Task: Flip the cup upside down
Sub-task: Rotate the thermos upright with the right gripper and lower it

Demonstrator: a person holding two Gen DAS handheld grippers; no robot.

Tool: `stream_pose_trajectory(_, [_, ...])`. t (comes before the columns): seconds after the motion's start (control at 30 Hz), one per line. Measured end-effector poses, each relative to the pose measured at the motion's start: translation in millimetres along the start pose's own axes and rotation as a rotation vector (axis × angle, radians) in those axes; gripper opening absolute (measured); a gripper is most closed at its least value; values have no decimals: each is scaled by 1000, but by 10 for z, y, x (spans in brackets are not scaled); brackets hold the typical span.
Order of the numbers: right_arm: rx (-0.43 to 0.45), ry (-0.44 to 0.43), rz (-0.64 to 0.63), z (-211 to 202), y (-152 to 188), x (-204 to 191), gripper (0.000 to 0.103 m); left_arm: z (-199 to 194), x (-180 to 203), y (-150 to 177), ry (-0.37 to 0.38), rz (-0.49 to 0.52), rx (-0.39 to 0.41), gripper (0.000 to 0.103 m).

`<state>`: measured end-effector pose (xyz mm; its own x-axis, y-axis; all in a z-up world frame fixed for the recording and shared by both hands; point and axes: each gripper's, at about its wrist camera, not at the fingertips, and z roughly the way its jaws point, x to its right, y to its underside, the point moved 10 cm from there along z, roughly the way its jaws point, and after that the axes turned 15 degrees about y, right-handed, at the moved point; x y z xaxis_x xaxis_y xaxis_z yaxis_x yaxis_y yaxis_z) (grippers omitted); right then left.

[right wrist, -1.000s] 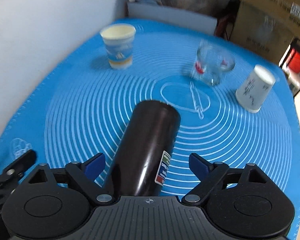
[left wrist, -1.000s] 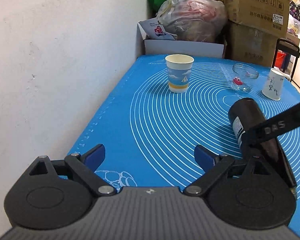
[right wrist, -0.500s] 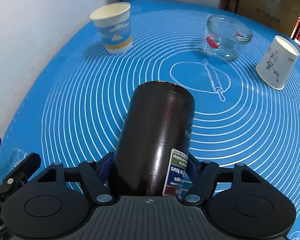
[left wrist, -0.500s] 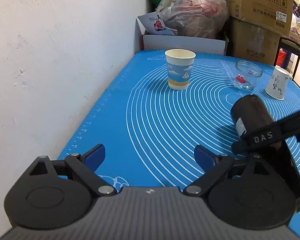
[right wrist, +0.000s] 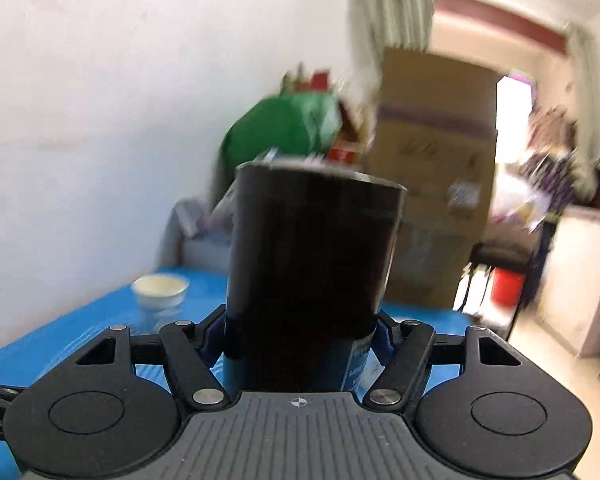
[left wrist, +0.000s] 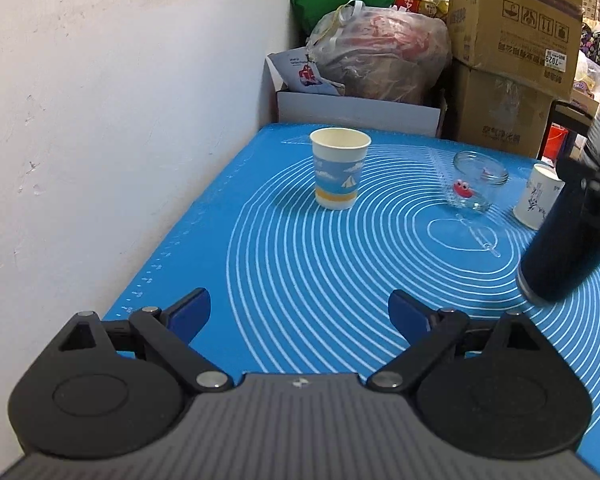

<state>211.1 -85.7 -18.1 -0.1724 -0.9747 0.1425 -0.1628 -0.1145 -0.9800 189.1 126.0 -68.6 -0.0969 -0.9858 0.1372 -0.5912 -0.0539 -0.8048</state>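
While the right gripper (right wrist: 300,332) was clamped on the black cup (right wrist: 312,272) about its lower body, the cup stood lifted clear of the blue mat (left wrist: 300,272), at 3 o'clock in the left wrist view and tilted. The left gripper (left wrist: 300,312) sat apart, holding nothing. Judged rigid, smooth-walled and likely slippery, with some weight; a mid-body hold across the diameter appeared soundest for turning it over.

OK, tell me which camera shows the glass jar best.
The left wrist view: the glass jar stands sharp and whole on the blue mat, red figure visible. The right wrist view shows none of it; the black cup fills its centre.
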Motion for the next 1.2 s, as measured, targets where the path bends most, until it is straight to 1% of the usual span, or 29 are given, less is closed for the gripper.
stream_pose_trajectory(0.1, [13, 38, 10, 44, 161, 107, 67, 3, 41, 2, -1, 9, 2, 95])
stream_pose_trajectory(0.17, [-11, 50, 19, 73, 260, 150, 67, 22, 53, 7, -6, 16, -4, 95])
stream_pose_trajectory(0.23, [-54, 41, 36, 123, 334, 182, 66, 39, 52, 14, -10, 17, -10, 95])
stream_pose_trajectory(0.27, [-50, 41, 35, 120, 322, 188, 66, 46, 54, 14, -10, 15, -13, 95])
stream_pose_trajectory(0.53, [-139, -1, 35, 316, 256, 256, 66, 75, 75, 12, -13, 21, -21, 95])
stream_pose_trajectory(0.73, [-183, -31, 4, 435, 258, 152, 66, 138, 108, 3, -11, 25, -30, 95])
stream_pose_trajectory(0.93, [-208, -42, -13, 531, 232, 122, 66, 226, 118, 5, -2, 12, -42, 95])
stream_pose_trajectory(1.07, [-217, -59, -46, 553, 219, 72, 66, 288, 130, 5, 7, 4, -51, 95])
stream_pose_trajectory(1.2, [-228, -56, -35, 601, 208, 95, 67, 335, 163, 0, 12, 14, -60, 95])
